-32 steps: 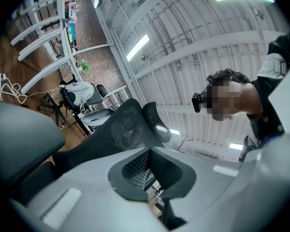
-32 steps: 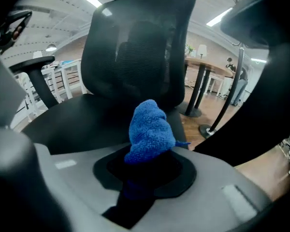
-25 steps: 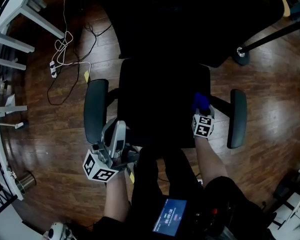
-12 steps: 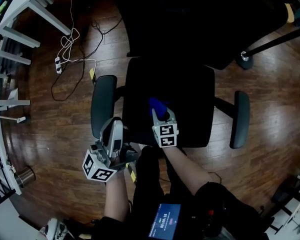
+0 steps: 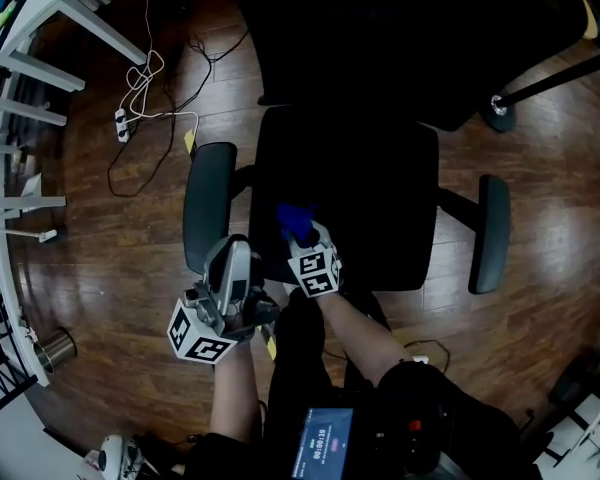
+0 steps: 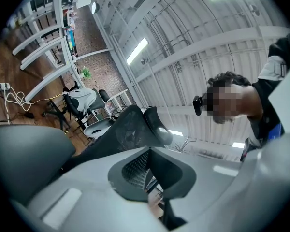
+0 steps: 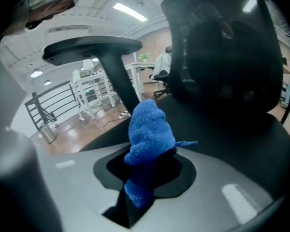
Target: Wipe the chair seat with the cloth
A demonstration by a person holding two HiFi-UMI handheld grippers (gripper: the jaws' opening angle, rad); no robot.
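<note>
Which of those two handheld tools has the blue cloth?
The right gripper, clamped on the blue cloth over the chair seat; the left gripper holds nothing.

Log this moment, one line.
right tongs: shut on blue cloth | position: chair seat, front-left | left tongs: shut, empty
</note>
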